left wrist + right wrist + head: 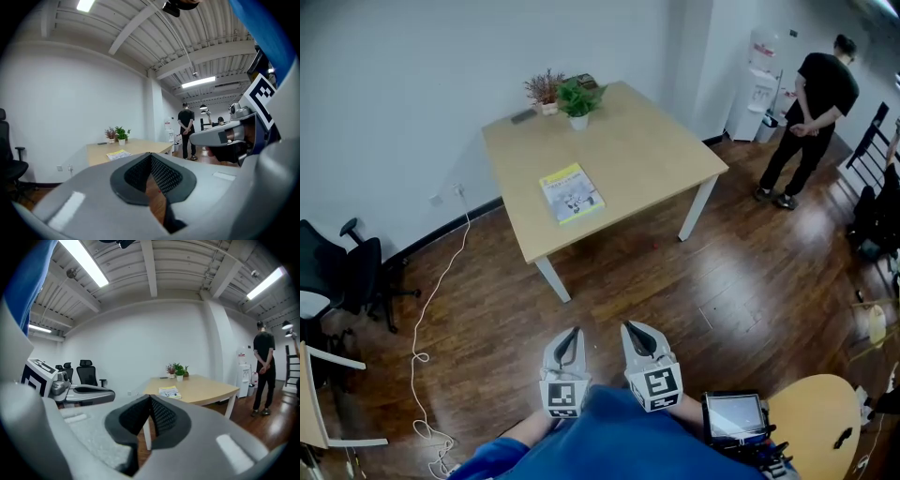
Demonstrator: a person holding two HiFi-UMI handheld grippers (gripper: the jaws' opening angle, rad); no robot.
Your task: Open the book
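Nearest to me, both claws sit low by my body. The left claw has its pads pressed together at the tips with nothing between them, and the right claw is the same: closed up and empty. There's a stretch of wooden floor between them and the work.

The book lies flat and closed on the tabletop, close to the near edge and well apart from both claws. It has a yellow cover and looks thin, like a softcover booklet, so my guess is it's light and floppy and will slide around if I just poke at it. The cover may be a bit glossy too. I can't tell from here which long side is the spine.

My plan is to rest one claw on the spine side to pin it, then slip the other claw's tip under a free corner of the cover and peel it up gently, since paper creases easily.

Farther back there are two small potted plants at the far corner, and a person standing well off to the right, clear of everything.
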